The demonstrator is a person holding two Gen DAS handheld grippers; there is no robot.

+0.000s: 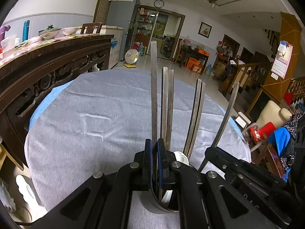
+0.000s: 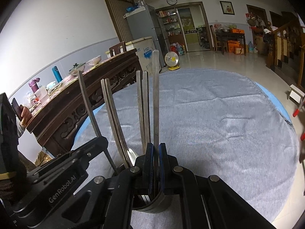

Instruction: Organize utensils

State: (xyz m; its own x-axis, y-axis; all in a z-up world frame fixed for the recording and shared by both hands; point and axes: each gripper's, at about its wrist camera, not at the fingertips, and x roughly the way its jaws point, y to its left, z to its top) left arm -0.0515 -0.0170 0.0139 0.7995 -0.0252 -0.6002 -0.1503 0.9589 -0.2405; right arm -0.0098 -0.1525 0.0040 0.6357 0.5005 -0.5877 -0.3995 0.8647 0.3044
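Observation:
A round metal holder (image 1: 152,203) stands on the grey-clothed table (image 1: 85,114), holding several upright metal utensil handles (image 1: 167,105). My left gripper (image 1: 154,148) is shut on one tall flat handle (image 1: 154,87) standing in the holder. In the right wrist view the same holder (image 2: 152,202) sits under my right gripper (image 2: 156,152), which is shut on a tall flat handle (image 2: 156,95). The other gripper's black body (image 2: 76,164) is close on the left, and in the left wrist view (image 1: 238,168) on the right. A white spoon bowl (image 1: 181,157) shows in the holder.
A dark carved wooden table (image 1: 57,61) with bowls and bottles stands left of the clothed table. A small fan (image 1: 131,57) sits on the floor beyond. Chairs and clothes (image 1: 276,133) are at the right. A hand holding a phone (image 2: 21,112) rests on the wooden table.

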